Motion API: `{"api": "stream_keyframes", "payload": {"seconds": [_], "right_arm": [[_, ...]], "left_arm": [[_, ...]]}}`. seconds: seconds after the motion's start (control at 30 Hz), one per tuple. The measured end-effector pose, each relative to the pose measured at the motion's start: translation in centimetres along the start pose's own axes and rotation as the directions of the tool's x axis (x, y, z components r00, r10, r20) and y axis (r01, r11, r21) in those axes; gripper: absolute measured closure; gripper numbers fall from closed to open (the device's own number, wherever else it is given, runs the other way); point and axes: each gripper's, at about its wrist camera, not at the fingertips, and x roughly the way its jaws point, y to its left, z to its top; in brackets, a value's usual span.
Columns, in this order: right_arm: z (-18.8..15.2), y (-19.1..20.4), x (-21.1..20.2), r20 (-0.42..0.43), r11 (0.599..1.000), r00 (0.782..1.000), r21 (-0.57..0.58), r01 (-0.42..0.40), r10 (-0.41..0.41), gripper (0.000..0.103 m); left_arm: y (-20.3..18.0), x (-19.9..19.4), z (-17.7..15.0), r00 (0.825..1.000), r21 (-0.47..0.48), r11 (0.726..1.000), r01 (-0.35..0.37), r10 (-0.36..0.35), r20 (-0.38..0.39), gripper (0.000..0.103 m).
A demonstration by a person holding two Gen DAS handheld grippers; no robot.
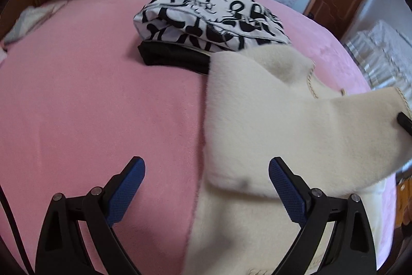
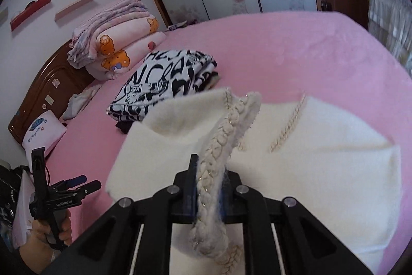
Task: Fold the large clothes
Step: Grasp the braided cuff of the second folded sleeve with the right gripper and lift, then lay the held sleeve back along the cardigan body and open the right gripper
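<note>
Both raised: right hand-held gripper [image 2: 209,179] pinching cream garment [image 2: 322,172].

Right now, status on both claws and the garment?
Right claw shut on cream sweater braided edge. Left claw open, empty. Folded stack touching beyond.

Bare pink bedspread [image 1: 90,107] left of folded stack [image 1: 206,19]
</note>
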Motion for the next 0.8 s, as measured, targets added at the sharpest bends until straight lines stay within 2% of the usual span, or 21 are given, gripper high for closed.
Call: {"api": "stream_keyframes", "payload": {"seconds": [0.1,0.2,0.23,0.3,0.43,0.5,0.53,0.57,0.63,0.7,0.73,0.8], "right_arm": [[1.3,-0.6,-0.9,0.035,0.998,0.998,-0.026,0.052,-0.051,0.091],[1.8,-2.1,-1.2,0.055,0.996,0.995,-0.022,0.085,-0.083,0.091],[1.8,-2.7,-1.1,0.059,0.995,0.994,-0.013,0.096,-0.095,0.091],[1.3,-4.1,-0.7,0.058,0.993,0.991,0.005,0.121,-0.121,0.091],[-0.6,-6.9,1.8,0.020,0.980,0.980,0.023,0.198,-0.198,0.091],[-2.0,-8.6,3.8,-0.038,0.971,0.971,0.041,0.237,-0.236,0.091],[-3.0,-9.6,5.0,-0.078,0.967,0.966,0.058,0.249,-0.244,0.091],[-4.0,-10.4,6.3,-0.129,0.962,0.960,0.079,0.260,-0.249,0.091],[-5.9,-11.6,8.9,-0.241,0.955,0.938,0.104,0.278,-0.247,0.086],[-6.6,-12.0,8.7,-0.223,0.957,0.948,0.128,0.261,-0.229,0.081],[-6.5,-12.1,8.3,-0.227,0.956,0.950,0.148,0.251,-0.214,0.074],[-6.2,-12.5,7.5,-0.228,0.963,0.964,0.195,0.184,-0.138,0.059]], "left_arm": [[0.4,1.4,0.4,0.999,-0.032,0.999,0.017,-0.019,-0.039,0.007],[-0.3,3.2,0.1,0.997,0.018,1.000,-0.012,0.013,-0.072,0.011],[-0.6,3.7,0.0,0.996,0.036,0.999,-0.023,0.026,-0.082,0.015],[-1.0,5.0,-0.1,0.994,0.064,0.997,-0.036,0.042,-0.103,0.019],[-1.3,6.7,0.2,0.993,0.062,0.998,-0.027,0.034,-0.117,0.024],[-1.6,7.4,0.4,0.993,0.062,0.998,-0.010,0.018,-0.120,0.036],[-1.7,7.8,0.4,0.992,0.067,0.998,0.000,0.008,-0.125,0.049],[-1.9,8.3,0.4,0.991,0.072,0.997,0.007,0.002,-0.135,0.056],[-2.4,8.6,0.4,0.991,0.090,0.996,-0.011,0.023,-0.132,0.056],[-2.9,8.4,0.6,0.991,0.121,0.992,-0.027,0.042,-0.126,0.056],[-3.1,8.0,0.7,0.991,0.132,0.991,-0.022,0.038,-0.126,0.056],[-3.0,7.6,1.4,0.989,0.143,0.989,0.023,-0.002,-0.145,0.049]]}}
